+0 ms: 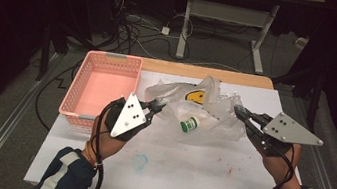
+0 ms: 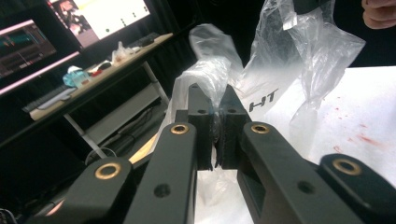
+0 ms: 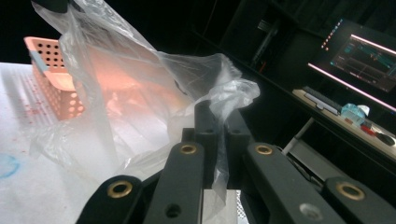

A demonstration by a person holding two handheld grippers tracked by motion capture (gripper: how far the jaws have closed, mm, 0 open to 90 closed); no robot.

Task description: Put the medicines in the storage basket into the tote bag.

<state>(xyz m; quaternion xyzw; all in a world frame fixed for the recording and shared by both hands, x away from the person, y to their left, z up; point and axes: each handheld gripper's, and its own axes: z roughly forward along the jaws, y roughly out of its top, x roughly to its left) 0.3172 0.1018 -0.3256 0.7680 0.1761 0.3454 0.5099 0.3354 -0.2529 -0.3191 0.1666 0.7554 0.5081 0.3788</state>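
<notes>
Left gripper [image 1: 158,106] and right gripper [image 1: 239,112] each clenched on plastic bag [image 1: 204,110], right of pink basket [image 1: 102,84]; green-capped bottle [image 1: 190,124] inside.

1. The left gripper [image 1: 158,105] is held left of centre in the high view, jaws clamped shut, pointed right.
2. The right gripper [image 1: 239,112] is held at centre right, jaws pinched shut too, pointed left.

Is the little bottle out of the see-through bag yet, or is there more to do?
Done: both grippers have hold of the clear plastic bag, the left gripper on one side and the right gripper on the other. In hand: the bag is held stretched between them over the table. Left: the small green-capped bottle looks still inside the bag, and the pink basket holds nothing.
</notes>
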